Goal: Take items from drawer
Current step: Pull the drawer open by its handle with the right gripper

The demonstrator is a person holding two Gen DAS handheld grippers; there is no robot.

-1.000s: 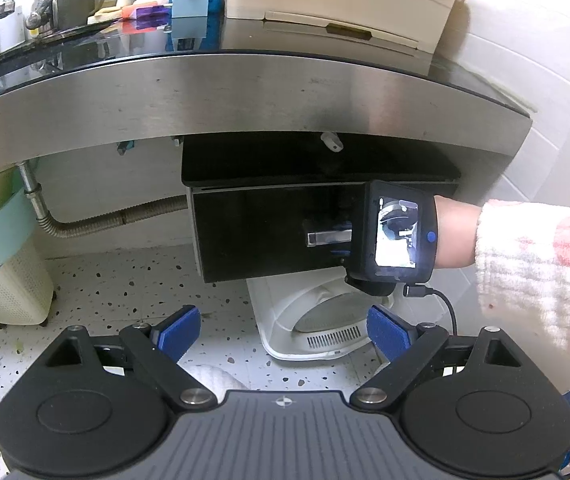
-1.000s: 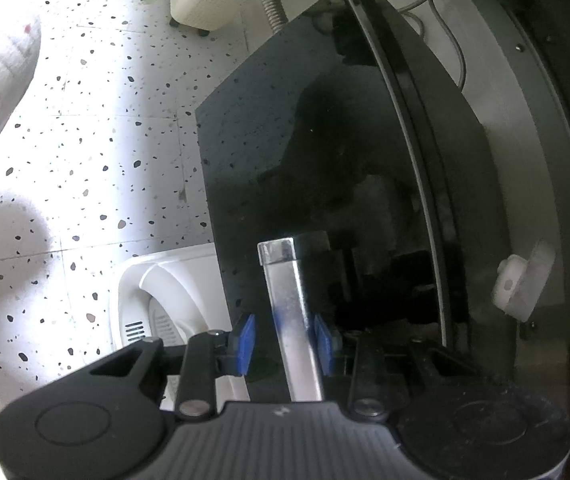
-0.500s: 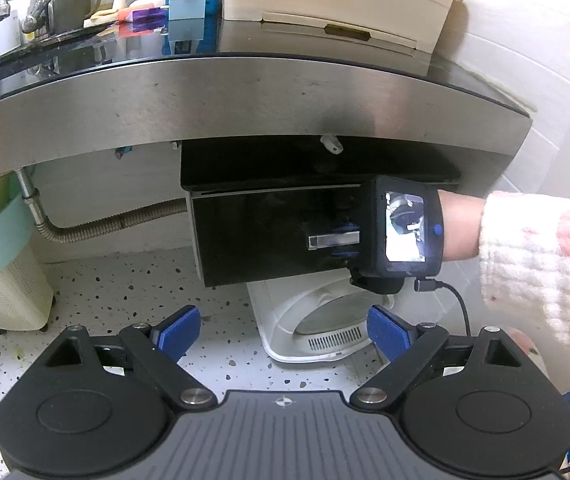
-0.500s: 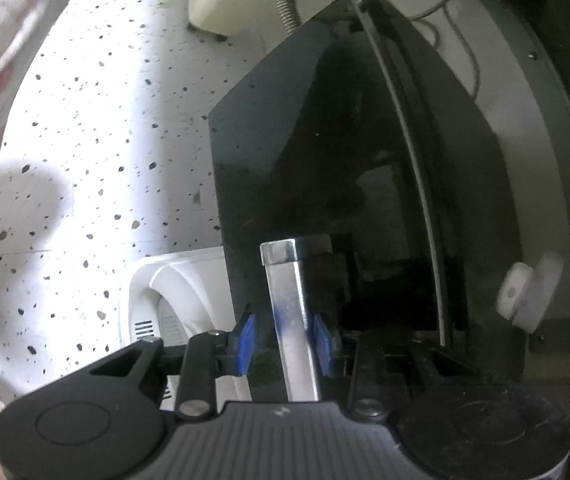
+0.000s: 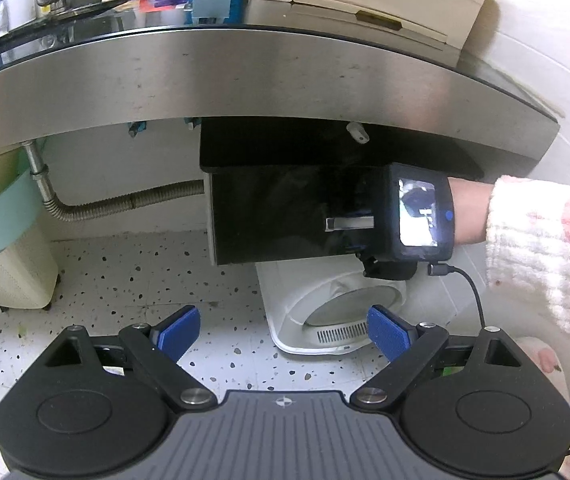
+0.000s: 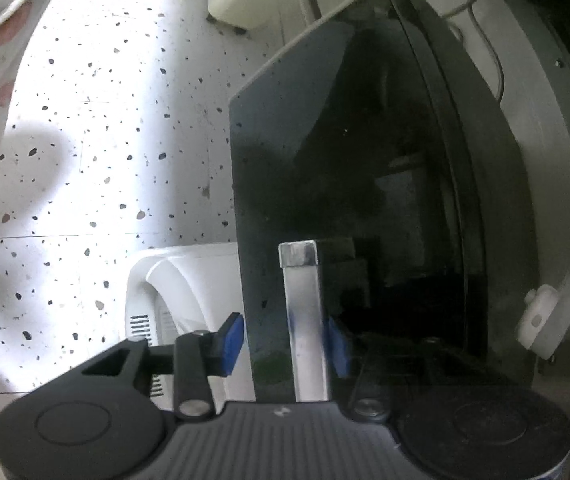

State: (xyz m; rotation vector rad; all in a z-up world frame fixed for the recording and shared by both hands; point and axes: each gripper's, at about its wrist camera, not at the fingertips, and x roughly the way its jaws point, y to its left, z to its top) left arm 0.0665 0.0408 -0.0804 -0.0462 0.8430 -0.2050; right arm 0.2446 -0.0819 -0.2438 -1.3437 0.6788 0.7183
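Observation:
A black drawer (image 5: 281, 216) hangs under the steel counter (image 5: 245, 76) and stands pulled out a little. Its metal handle (image 5: 349, 223) is a short silver bar. My right gripper (image 6: 285, 340) straddles the handle (image 6: 305, 312), blue pads on either side of it, and appears shut on it. In the left wrist view the right gripper's body (image 5: 413, 216) covers the handle's right end. My left gripper (image 5: 281, 332) is open and empty, low above the floor, well in front of the drawer. The drawer's inside is hidden.
A white appliance (image 5: 325, 312) sits on the speckled floor (image 5: 125, 280) below the drawer. A corrugated hose (image 5: 125, 202) and a cream bin (image 5: 9, 276) stand at left. A white catch (image 6: 545, 320) hangs under the counter. Bottles and a cream box (image 5: 365, 4) sit on the counter.
The drawer front has slid outward a little with the right gripper on its handle. The right hand has moved with it. The left gripper has stayed open and almost still.

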